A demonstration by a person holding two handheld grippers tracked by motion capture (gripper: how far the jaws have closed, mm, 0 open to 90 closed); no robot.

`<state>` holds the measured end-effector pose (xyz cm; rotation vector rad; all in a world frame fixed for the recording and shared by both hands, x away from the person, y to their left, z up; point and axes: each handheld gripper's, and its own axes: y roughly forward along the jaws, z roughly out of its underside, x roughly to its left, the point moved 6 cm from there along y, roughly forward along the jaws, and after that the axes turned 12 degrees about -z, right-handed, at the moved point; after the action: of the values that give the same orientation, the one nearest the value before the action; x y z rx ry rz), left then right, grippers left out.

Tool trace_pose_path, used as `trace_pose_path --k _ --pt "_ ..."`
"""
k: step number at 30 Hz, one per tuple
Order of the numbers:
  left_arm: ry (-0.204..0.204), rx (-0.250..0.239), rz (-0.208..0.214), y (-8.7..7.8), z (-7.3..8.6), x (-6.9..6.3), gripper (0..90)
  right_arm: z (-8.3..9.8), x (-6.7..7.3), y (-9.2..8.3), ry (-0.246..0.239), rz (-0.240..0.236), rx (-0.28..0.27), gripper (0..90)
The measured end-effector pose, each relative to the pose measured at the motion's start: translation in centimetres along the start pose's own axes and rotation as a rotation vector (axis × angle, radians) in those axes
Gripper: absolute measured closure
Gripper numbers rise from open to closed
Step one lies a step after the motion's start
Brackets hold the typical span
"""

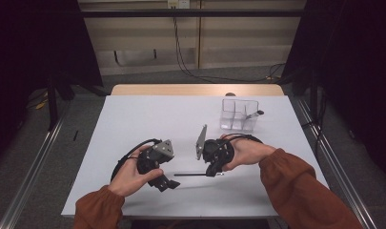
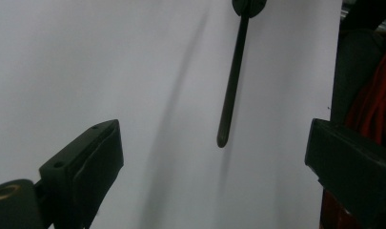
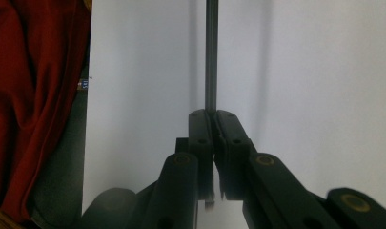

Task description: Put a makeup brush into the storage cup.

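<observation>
Right gripper (image 1: 214, 172) clamps the thin dark rod (image 1: 193, 174), pointing along the table's near edge toward the wide-open left gripper (image 1: 170, 183).

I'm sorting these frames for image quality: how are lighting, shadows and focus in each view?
High view: dim, dark surroundings, table evenly lit, soft shadows under both grippers. Left gripper view: the dark rod casts a faint slanted shadow; the near jaws look soft. Right gripper view: the right gripper, shut on the rod, is fairly sharp; the red sleeve is blurred.
</observation>
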<state>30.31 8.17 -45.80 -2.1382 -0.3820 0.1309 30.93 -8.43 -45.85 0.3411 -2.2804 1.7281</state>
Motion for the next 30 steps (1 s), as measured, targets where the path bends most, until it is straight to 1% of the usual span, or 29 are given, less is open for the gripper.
trace_pose_path --k 1,4,5,6,7,8,9,10,12,13,17,18,19,20,21,23,25,26,27,28,29,30 --pt "0.000 0.006 0.005 0.1 0.0 -0.1 5.6 0.0 0.0 0.0 0.000 0.000 0.003 86.7" --pt "0.037 0.043 0.011 0.3 0.2 -0.2 5.6 -0.2 -0.1 0.1 -0.003 0.002 0.002 86.7" --pt "0.047 0.057 0.006 0.4 0.2 -0.3 5.5 -0.2 -0.2 0.2 -0.009 0.004 0.001 86.7" --pt "0.058 0.073 0.000 0.5 0.3 -0.4 5.6 -0.3 -0.2 0.2 -0.020 0.009 -0.002 86.7" --pt "0.078 0.097 0.002 0.5 0.4 -0.4 5.6 -0.4 -0.1 0.2 -0.013 0.008 -0.003 86.7" --pt "0.085 0.105 0.012 0.6 0.5 -0.6 5.6 -0.5 -0.1 0.3 -0.014 0.008 -0.004 86.7" --pt "0.088 0.108 0.014 0.5 0.5 -0.6 5.5 -0.6 -0.1 0.3 -0.022 0.007 -0.003 86.7" --pt "0.088 0.116 0.013 0.5 0.6 -0.6 5.6 -0.6 0.0 0.3 -0.020 0.006 -0.001 86.7" --pt "0.098 0.118 0.014 0.4 0.6 -0.5 6.3 -0.6 0.0 0.4 -0.019 0.005 0.007 86.7" --pt "0.094 0.121 0.016 0.5 0.6 -0.4 7.4 -0.6 0.0 0.4 -0.019 0.004 0.006 86.7" --pt "0.086 0.127 0.033 0.8 0.4 -0.3 22.6 -0.6 0.1 0.4 -0.021 0.003 0.002 86.7" --pt "0.083 0.129 0.032 0.9 0.3 -0.2 25.1 -0.6 0.0 0.4 -0.027 0.006 0.005 86.6" --pt "0.079 0.125 0.033 1.0 0.2 -0.1 25.8 -0.7 0.0 0.4 -0.029 0.006 0.004 86.7" --pt "0.083 0.119 0.035 1.0 0.2 0.0 29.0 -0.7 0.0 0.4 -0.032 0.005 0.005 86.7" --pt "0.074 0.117 0.042 1.1 0.1 0.1 34.3 -0.7 0.1 0.4 -0.022 0.006 0.004 86.7" --pt "0.070 0.129 0.052 1.2 0.1 0.2 36.3 -0.8 0.0 0.5 -0.028 0.003 0.005 86.6" --pt "0.064 0.143 0.069 1.2 0.0 0.1 41.3 -0.9 -0.1 0.6 -0.027 0.007 0.003 86.7" --pt "0.061 0.148 0.073 1.2 -0.1 0.1 43.8 -0.9 -0.2 0.7 -0.035 0.008 0.005 86.7" --pt "0.055 0.150 0.077 1.3 -0.2 0.0 45.7 -0.9 -0.2 0.7 -0.031 0.006 0.009 86.7" --pt "0.060 0.150 0.081 1.3 -0.3 0.1 47.8 -0.9 -0.2 0.7 -0.025 0.004 0.010 86.7" --pt "0.056 0.150 0.081 1.4 -0.4 0.1 49.1 -0.9 -0.2 0.8 -0.029 0.005 0.007 86.7" --pt "0.061 0.152 0.088 1.5 -0.4 0.0 50.6 -0.9 -0.2 0.7 -0.021 0.001 0.010 86.7"
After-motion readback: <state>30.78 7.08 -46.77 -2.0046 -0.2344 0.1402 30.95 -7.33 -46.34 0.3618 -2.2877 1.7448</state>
